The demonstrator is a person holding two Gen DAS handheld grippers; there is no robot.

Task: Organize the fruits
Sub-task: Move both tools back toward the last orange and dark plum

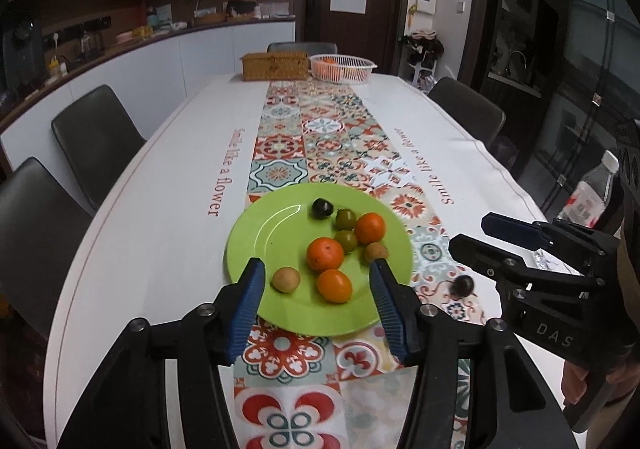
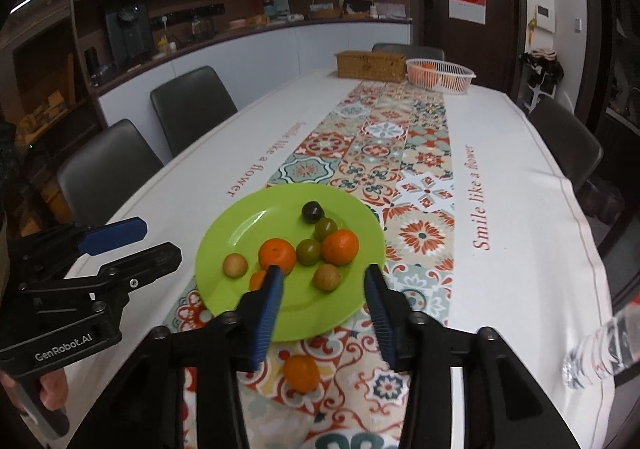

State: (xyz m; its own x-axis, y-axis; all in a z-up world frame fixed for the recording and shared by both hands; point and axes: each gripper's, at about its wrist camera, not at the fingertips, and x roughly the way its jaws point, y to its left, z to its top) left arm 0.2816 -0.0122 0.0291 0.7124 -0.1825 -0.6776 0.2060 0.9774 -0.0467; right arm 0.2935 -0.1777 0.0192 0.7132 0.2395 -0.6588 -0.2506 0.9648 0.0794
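Both grippers hover over the table w/ jaws spread wide, nothing held. Left gripper (image 1: pixel 318 291) brackets the near rim of the green plate (image 1: pixel 264 233); a small brown fruit (image 1: pixel 285 279) and an orange (image 1: pixel 334 285) sit between its jaws, just ahead. Right gripper (image 2: pixel 324 297) frames another brown fruit (image 2: pixel 326 277), and a loose orange (image 2: pixel 301 373) lies off the plate, below and behind its jaws. A dark fruit (image 1: pixel 464 284) is also stray on the cloth, right of the left jaws. Risks, prob.: round fruit rolls if nudged, a jaw clips the plate rim and tips it, or the closely packed fruit gets pinched two at once.
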